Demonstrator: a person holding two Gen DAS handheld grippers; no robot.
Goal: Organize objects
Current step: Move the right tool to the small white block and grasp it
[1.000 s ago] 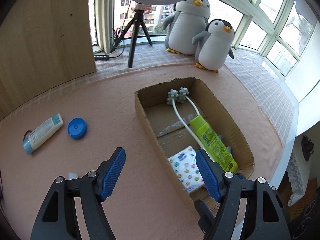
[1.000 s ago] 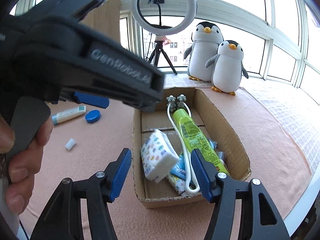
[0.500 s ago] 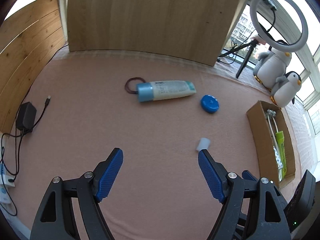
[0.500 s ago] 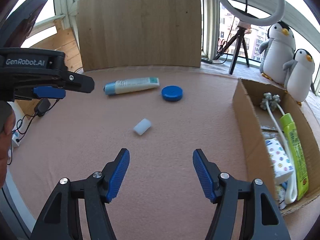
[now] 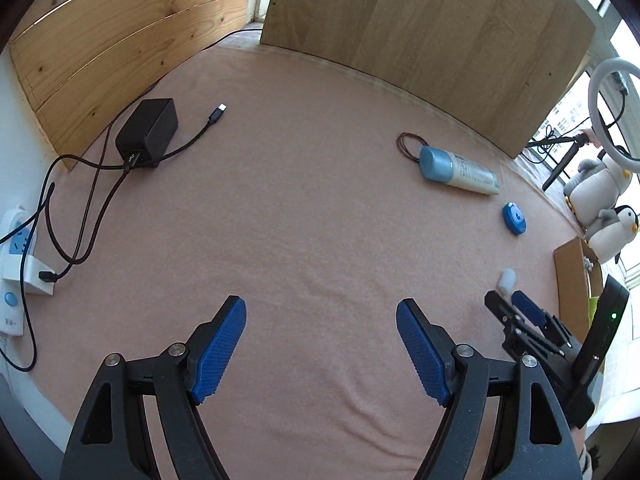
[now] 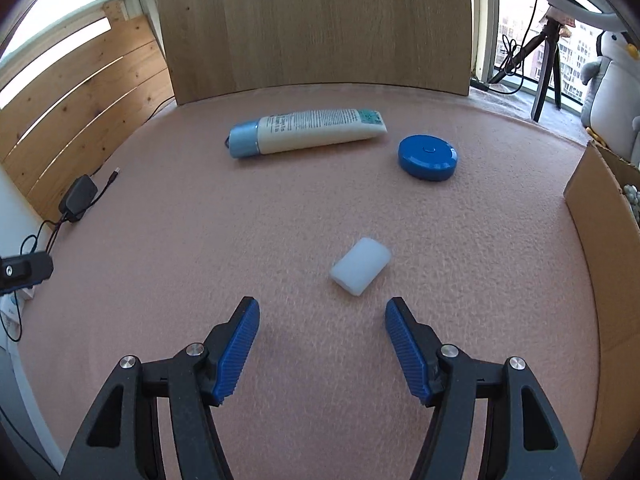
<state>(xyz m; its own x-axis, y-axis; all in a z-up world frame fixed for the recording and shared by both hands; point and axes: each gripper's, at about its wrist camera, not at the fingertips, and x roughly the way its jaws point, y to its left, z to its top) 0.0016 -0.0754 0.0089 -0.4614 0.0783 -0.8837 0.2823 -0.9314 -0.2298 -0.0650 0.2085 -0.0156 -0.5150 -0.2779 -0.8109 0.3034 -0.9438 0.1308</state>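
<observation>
Two hand-held grippers over a pink cloth (image 6: 280, 240), w/ a small white block (image 6: 360, 266) as the landmark. Nearest in the right wrist view: the right gripper (image 6: 322, 350), blue pads apart w/ nothing between them, pointing at the block, which lies flat on the cloth just ahead of the tips and slightly right of centre. Beyond the block and to its right sits a round blue case (image 6: 428, 157); beyond and slightly left lies a white tube w/ a blue cap (image 6: 306, 132), cap end pointing left, close to the case but not touching. Far right of the block stands the brown wall of a cardboard box (image 6: 600, 240); the contents are mostly hidden. Far left of the block, a black charger (image 6: 78, 198) w/ cables near a wooden wall. Behind everything, an upright wood panel (image 6: 312, 24). Behind the box: plush penguins (image 6: 612, 92) and a tripod by the window. In the left wrist view, the left gripper (image 5: 320, 340) hangs over bare cloth well left of the block, jaws wide apart and empty; the block shows tiny at far right, by the right gripper's tips.
</observation>
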